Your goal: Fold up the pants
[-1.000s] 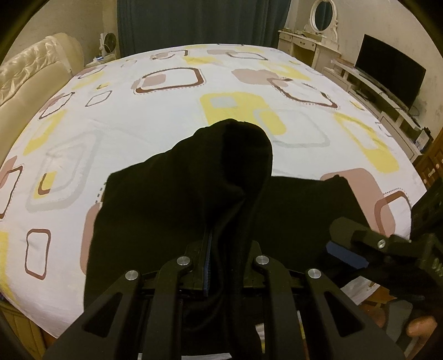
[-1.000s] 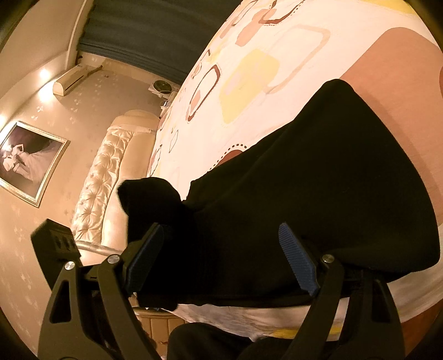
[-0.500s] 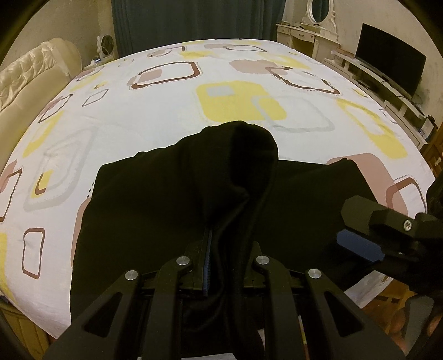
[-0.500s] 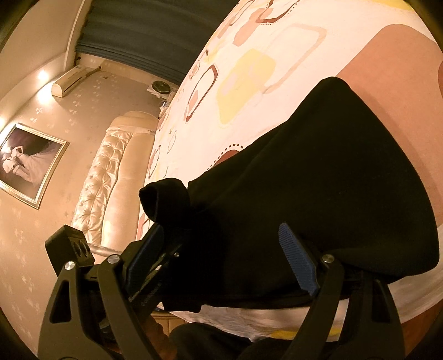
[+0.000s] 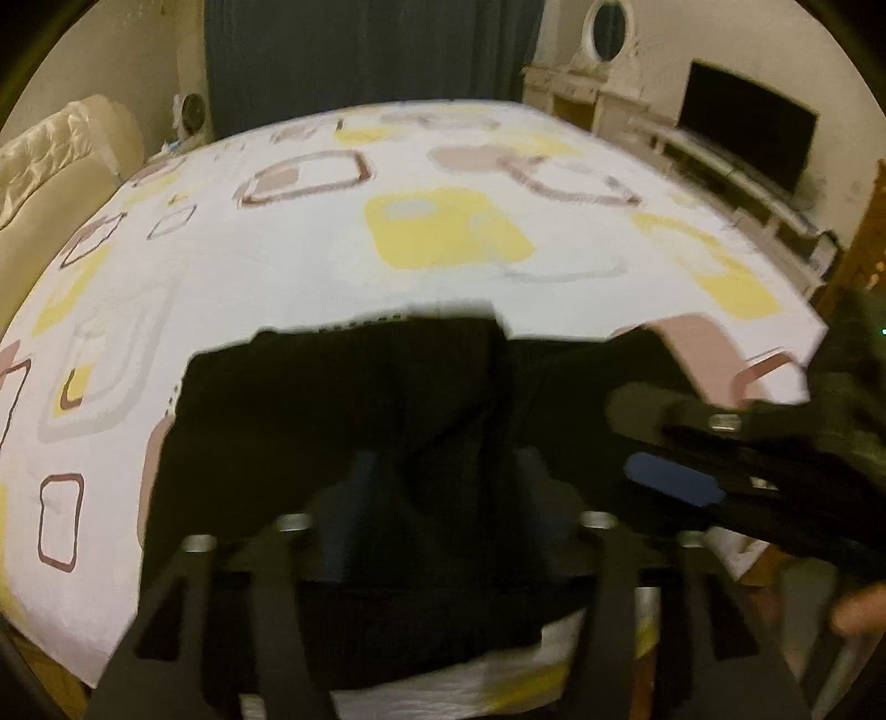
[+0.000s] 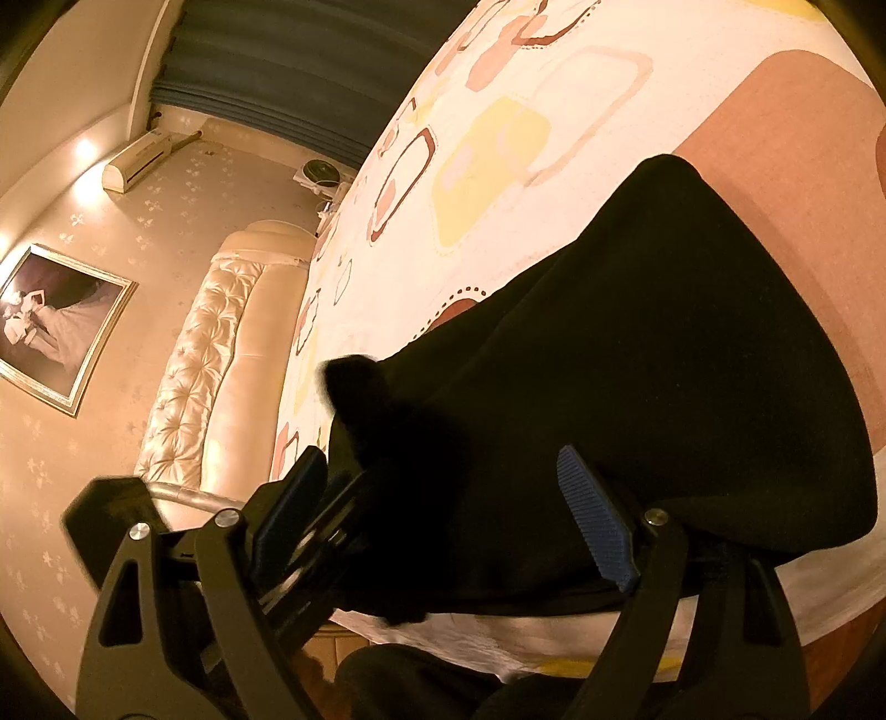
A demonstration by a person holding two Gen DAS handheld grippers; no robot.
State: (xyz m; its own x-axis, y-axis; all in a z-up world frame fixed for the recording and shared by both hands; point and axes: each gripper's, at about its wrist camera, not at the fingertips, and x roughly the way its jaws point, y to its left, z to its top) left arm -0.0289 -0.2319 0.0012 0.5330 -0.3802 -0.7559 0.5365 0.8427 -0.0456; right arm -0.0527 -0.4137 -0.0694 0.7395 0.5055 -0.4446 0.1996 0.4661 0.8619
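The black pants (image 5: 343,421) lie folded on the patterned bed sheet (image 5: 310,266) near the front edge. They also fill the right wrist view (image 6: 637,354). My left gripper (image 5: 443,471) is open just over the cloth, its fingers wide apart, and the fold it held has dropped flat. My right gripper (image 6: 437,515) is open, its blue pads apart over the pants' near edge. It shows at the right of the left wrist view (image 5: 673,476). The left view is blurred.
A cream tufted headboard (image 5: 44,166) stands at the left. A TV (image 5: 747,144) on a low white cabinet and a dresser with an oval mirror (image 5: 606,27) stand at the right. Dark curtains (image 5: 354,55) hang behind the bed.
My left gripper has opened and let go of the raised fold, which dropped flat onto the pants. My right gripper has stayed open and hardly moved.
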